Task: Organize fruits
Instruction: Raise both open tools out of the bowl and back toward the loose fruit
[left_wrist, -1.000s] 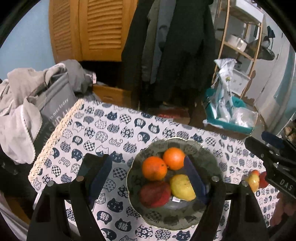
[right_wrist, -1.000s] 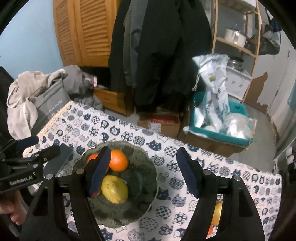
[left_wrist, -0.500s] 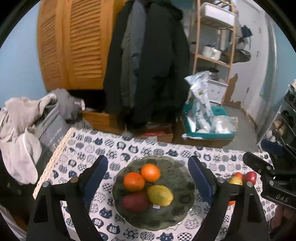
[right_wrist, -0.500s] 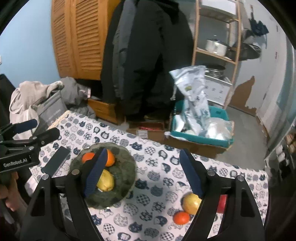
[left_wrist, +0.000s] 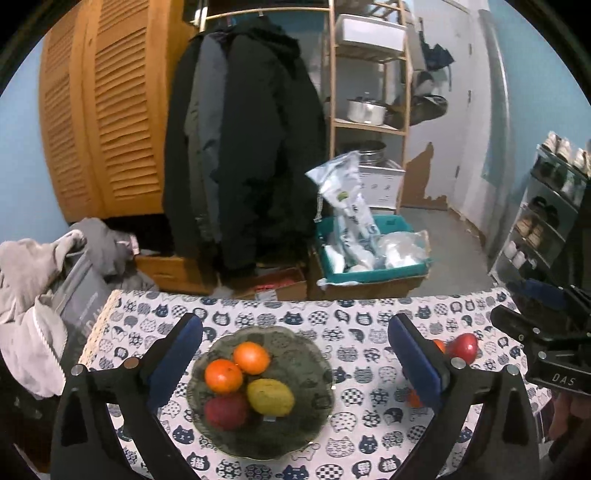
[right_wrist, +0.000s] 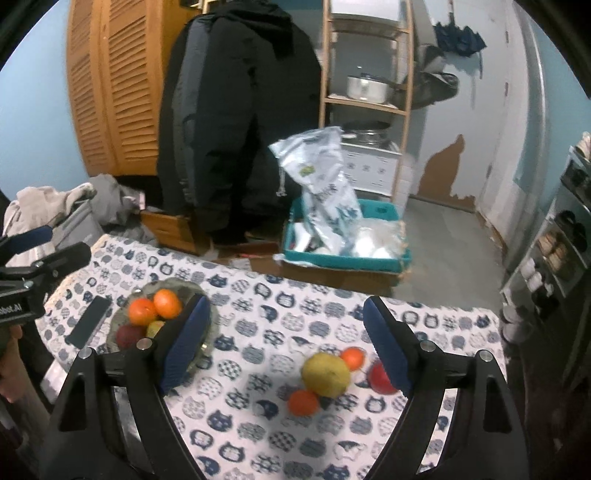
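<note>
White letters "DAS" mark the right gripper (left_wrist: 546, 332) at the frame's right edge; "bot.AI" shows on the left gripper (right_wrist: 40, 251) at far left.

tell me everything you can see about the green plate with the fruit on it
The plate is a dark, mottled green dish with a wavy, scalloped rim, and it looks glazed or glassy. It lies flat on the cat-print tablecloth, toward the table's left side. It holds four fruits bunched together: two oranges, a yellow lemon-like fruit and a red fruit. In the left wrist view it sits between the open fingers of the left gripper, which does not touch it.
</note>
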